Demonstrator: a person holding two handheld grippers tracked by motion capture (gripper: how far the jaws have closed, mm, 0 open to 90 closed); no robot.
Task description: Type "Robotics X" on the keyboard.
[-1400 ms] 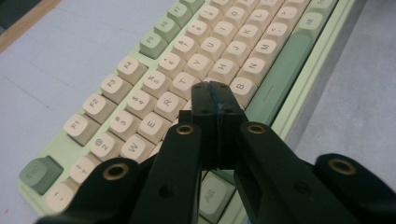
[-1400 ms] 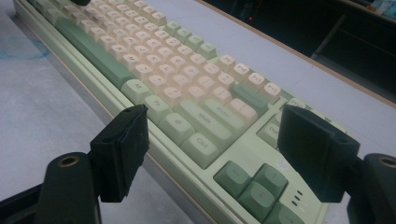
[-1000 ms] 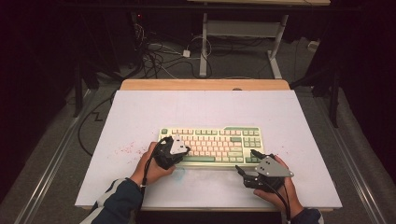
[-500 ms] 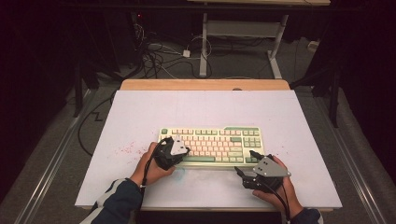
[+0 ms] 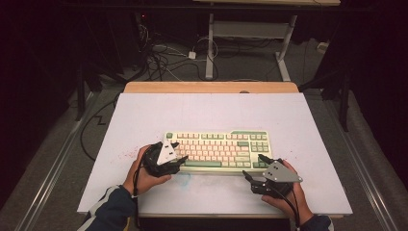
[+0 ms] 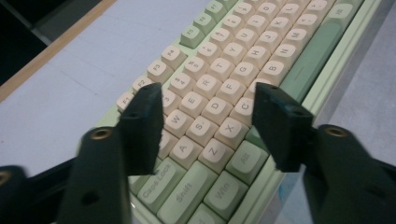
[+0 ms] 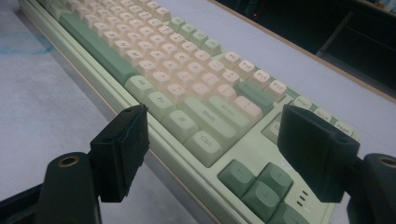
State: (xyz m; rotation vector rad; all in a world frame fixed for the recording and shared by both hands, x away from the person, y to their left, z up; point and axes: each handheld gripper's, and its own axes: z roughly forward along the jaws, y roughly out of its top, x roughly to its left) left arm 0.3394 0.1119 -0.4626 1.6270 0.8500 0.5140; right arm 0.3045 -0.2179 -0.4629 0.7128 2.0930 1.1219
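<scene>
A cream and green keyboard (image 5: 219, 149) lies across the middle of the white tabletop (image 5: 211, 113). My left gripper (image 5: 180, 151) hovers at its left end, held in a person's hand. Its jaws have just been opening and stand apart above the letter keys, gripping nothing. In the left gripper view the left gripper (image 6: 208, 100) frames the keys of the keyboard (image 6: 233, 51) from W to C. My right gripper (image 5: 253, 165) is open at the keyboard's front right corner. In the right gripper view the right gripper (image 7: 217, 116) spans the keyboard (image 7: 154, 60) near the Ctrl and arrow keys, with nothing pinched.
A wooden strip (image 5: 211, 87) edges the table's far side. Cables (image 5: 159, 57) and the white legs of another table (image 5: 210, 48) occupy the floor behind. A faint blue smudge (image 5: 185, 179) marks the tabletop in front of the keyboard, and red specks (image 5: 126, 154) lie to its left.
The left gripper's jaws have spread apart, and that hand has drawn slightly left off the keys. The right gripper and the keyboard have stayed put.
</scene>
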